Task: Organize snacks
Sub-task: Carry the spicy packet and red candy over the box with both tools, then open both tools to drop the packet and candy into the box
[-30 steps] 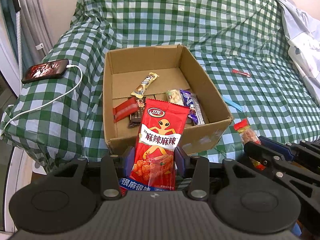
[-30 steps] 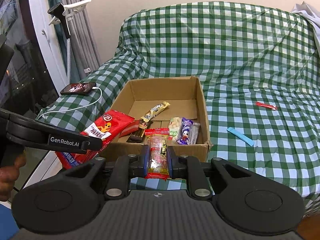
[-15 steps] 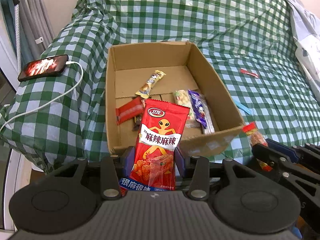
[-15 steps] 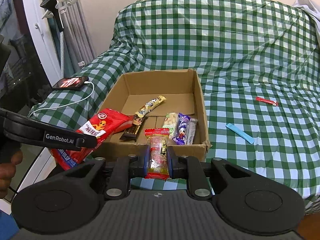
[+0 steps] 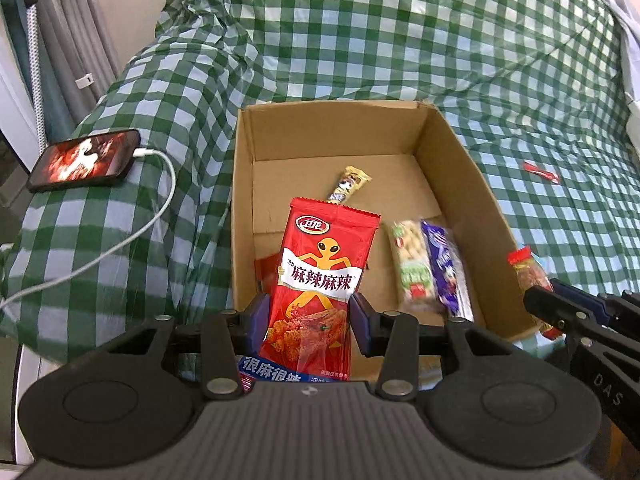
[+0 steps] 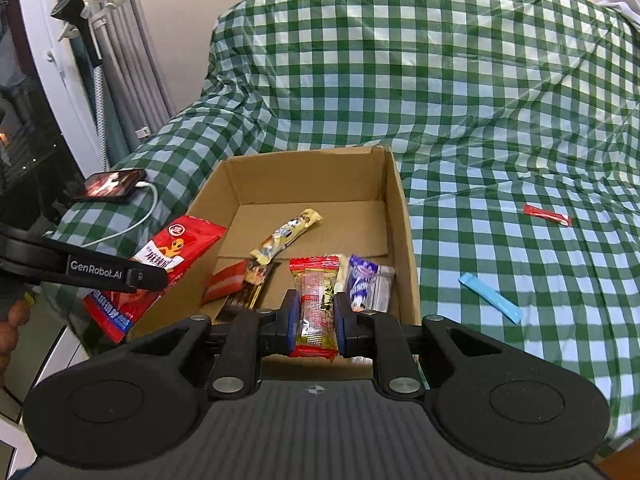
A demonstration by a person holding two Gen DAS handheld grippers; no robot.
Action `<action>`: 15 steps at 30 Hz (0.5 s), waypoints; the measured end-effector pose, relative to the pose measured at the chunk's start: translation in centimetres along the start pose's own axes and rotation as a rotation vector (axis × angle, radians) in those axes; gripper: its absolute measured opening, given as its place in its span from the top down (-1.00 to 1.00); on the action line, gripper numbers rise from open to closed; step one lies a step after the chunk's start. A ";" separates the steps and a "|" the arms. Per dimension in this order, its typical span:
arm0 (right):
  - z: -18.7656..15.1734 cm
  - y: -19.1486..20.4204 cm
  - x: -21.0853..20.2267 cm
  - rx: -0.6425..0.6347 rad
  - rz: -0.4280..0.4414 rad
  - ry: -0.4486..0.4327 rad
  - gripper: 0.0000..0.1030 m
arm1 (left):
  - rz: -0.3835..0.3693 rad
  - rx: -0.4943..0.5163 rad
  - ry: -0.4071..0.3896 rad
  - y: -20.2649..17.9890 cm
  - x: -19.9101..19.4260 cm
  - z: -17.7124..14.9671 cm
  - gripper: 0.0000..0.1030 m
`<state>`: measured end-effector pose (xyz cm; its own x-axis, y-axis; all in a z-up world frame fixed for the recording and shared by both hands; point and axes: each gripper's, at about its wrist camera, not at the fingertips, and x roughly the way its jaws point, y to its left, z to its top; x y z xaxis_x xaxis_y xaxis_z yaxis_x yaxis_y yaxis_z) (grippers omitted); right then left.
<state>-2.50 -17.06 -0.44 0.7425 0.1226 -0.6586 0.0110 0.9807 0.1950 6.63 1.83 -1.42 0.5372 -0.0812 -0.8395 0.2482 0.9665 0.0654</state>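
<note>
My left gripper (image 5: 310, 318) is shut on a big red spicy-strip packet (image 5: 320, 280), held over the near left edge of an open cardboard box (image 5: 476, 196). The packet also shows in the right wrist view (image 6: 160, 264). My right gripper (image 6: 316, 320) is shut on a small clear red-ended snack packet (image 6: 316, 300), held over the box's near edge (image 6: 400, 216). It shows at the right of the left wrist view (image 5: 528, 272). Inside the box lie a yellow bar (image 6: 286, 234), a red packet (image 6: 226, 280), a dark bar (image 6: 248, 292), a green-white packet (image 5: 410, 268) and a purple packet (image 6: 366, 280).
The box sits on a sofa under a green checked cover (image 6: 440, 80). A small red sachet (image 6: 546, 215) and a blue stick (image 6: 490, 297) lie on the seat to the right. A phone (image 5: 84, 159) with a white cable (image 5: 132, 236) lies on the left armrest.
Both grippers have moved forward toward the box with their packets. The box looks nearer and larger in both views.
</note>
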 end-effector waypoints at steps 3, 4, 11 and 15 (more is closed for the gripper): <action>0.7 -0.4 2.0 0.008 -0.006 0.011 0.63 | 0.012 0.003 0.015 -0.2 1.8 1.3 0.06; 1.0 -0.6 2.7 0.012 -0.008 0.015 0.63 | 0.016 0.005 0.021 -0.2 2.4 1.6 0.06; 1.7 -1.8 6.8 0.038 -0.009 0.057 0.63 | 0.033 0.019 0.062 -0.3 6.2 3.2 0.06; 2.0 -2.4 8.6 0.053 0.004 0.078 0.60 | 0.042 0.045 0.070 -0.6 7.8 3.7 -0.46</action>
<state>5.17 -18.66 -5.10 0.6878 0.1401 -0.7122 0.0453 0.9710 0.2347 13.68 -0.32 -5.98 0.4909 -0.0222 -0.8709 0.2633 0.9567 0.1240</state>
